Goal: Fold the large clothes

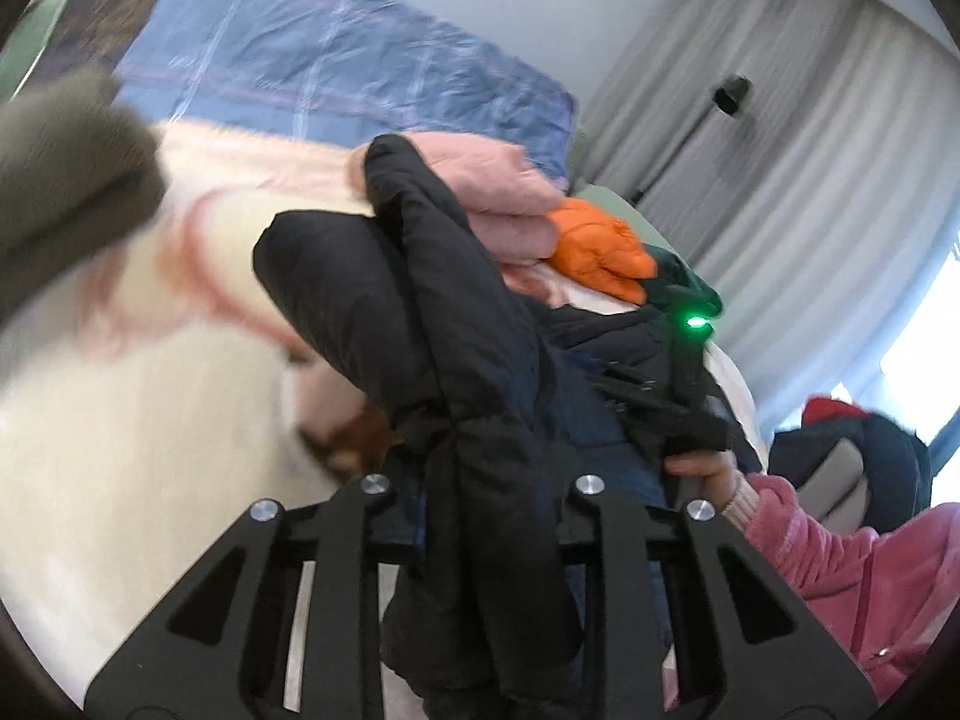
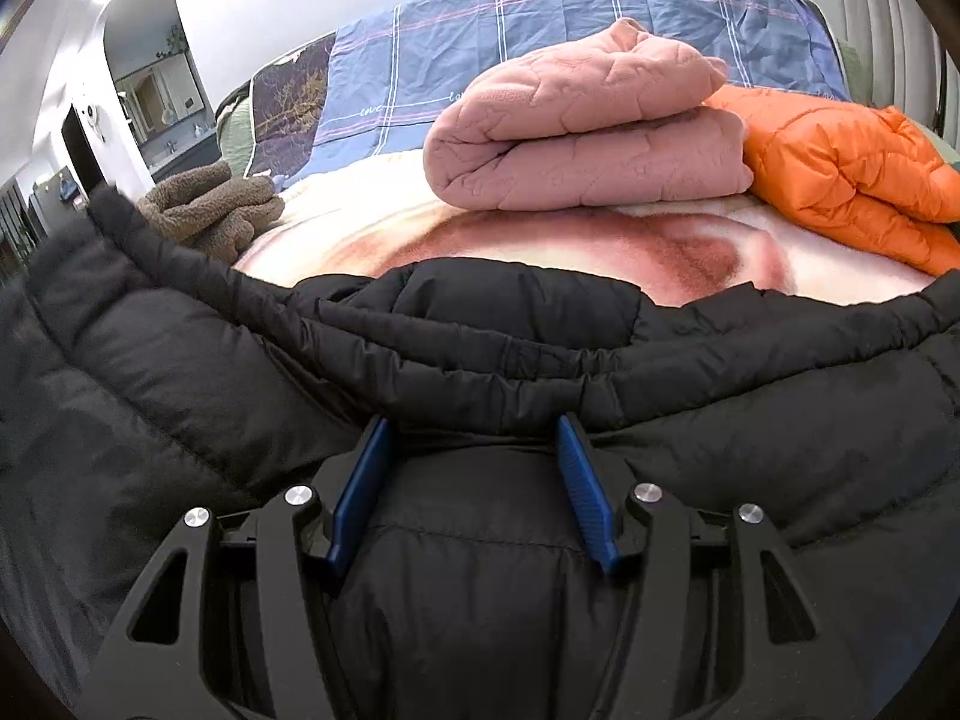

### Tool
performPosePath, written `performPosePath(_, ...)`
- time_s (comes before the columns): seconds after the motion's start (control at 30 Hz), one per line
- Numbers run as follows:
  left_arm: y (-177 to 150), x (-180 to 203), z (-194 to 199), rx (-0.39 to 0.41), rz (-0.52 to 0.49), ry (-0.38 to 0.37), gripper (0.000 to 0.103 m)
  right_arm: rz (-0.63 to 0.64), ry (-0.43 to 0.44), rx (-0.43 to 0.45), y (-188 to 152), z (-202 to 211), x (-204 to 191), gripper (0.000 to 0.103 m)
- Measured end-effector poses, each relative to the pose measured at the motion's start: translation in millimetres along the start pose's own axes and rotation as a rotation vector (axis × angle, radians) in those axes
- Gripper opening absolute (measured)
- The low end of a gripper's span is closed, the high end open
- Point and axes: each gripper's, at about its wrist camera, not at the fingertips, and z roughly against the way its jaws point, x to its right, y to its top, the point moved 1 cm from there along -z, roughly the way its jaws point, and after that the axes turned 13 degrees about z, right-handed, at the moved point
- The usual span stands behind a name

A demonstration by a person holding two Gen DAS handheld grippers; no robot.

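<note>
A black puffer jacket [image 2: 480, 324] lies on the bed and fills the lower half of the right wrist view. My right gripper [image 2: 474, 450] is open, its blue pads [image 2: 360, 492] standing wide apart over the jacket's hem. In the left wrist view my left gripper [image 1: 480, 516] is shut on a bunched fold of the same black jacket [image 1: 420, 312], which rises up between the fingers and hides the pads. The right gripper [image 1: 690, 372], with a green light, shows beyond it, held by a hand in a pink sleeve.
A folded pink quilted garment [image 2: 588, 132] and a folded orange puffer jacket [image 2: 852, 174] lie on the cream and pink blanket [image 2: 540, 246]. A brown fleece item [image 2: 210, 210] lies at left. A blue plaid cover [image 2: 540, 18] is behind. Grey curtains [image 1: 780, 120] hang at right.
</note>
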Motion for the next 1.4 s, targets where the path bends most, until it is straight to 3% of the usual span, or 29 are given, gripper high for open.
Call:
performPosePath(0.3, 20, 110, -23, -0.133, -0.267, -0.033, 0.023, -0.072, 0.083, 0.032, -3, 3, 12, 0.059)
performPosePath(0.43, 25, 137, -53, -0.19, -0.24, -0.021, 0.023, -0.091, 0.091, 0.033, -1, 5, 14, 0.058)
performPosePath(0.53, 28, 150, -65, -0.18, -0.221, -0.01, 0.023, -0.129, 0.085, 0.033, 0, 22, 20, 0.057)
performPosePath(0.63, 27, 157, -65, -0.151, -0.21, 0.011, 0.023, -0.188, 0.134, 0.056, -7, 57, 29, 0.057)
performPosePath(0.7, 29, 155, -63, -0.139, -0.199, 0.027, 0.024, -0.183, 0.216, 0.053, -17, 72, 30, 0.051)
performPosePath(0.77, 29, 154, -64, -0.138, -0.182, 0.028, 0.024, -0.224, 0.287, 0.014, -31, 65, 32, 0.029)
performPosePath(0.8, 29, 154, -65, -0.139, -0.178, 0.022, 0.024, -0.236, 0.293, 0.007, -37, 59, 31, 0.027)
performPosePath(0.87, 28, 158, -70, -0.142, -0.174, 0.01, 0.024, -0.246, 0.296, 0.005, -46, 41, 28, 0.017)
performPosePath(0.93, 25, 167, -81, -0.153, -0.178, 0.003, 0.024, -0.232, 0.3, 0.001, -46, 31, 26, 0.013)
performPosePath(1.1, 23, 182, -105, -0.178, -0.154, -0.021, 0.024, -0.264, 0.299, 0.021, -49, 34, 31, 0.012)
performPosePath(1.23, 17, 204, -116, -0.167, -0.201, -0.013, 0.026, -0.341, 0.271, 0.073, -59, 77, 45, 0.014)
performPosePath(1.4, 10, 228, -130, -0.171, -0.264, 0.009, 0.028, -0.312, 0.125, 0.178, -88, 154, 67, 0.015)
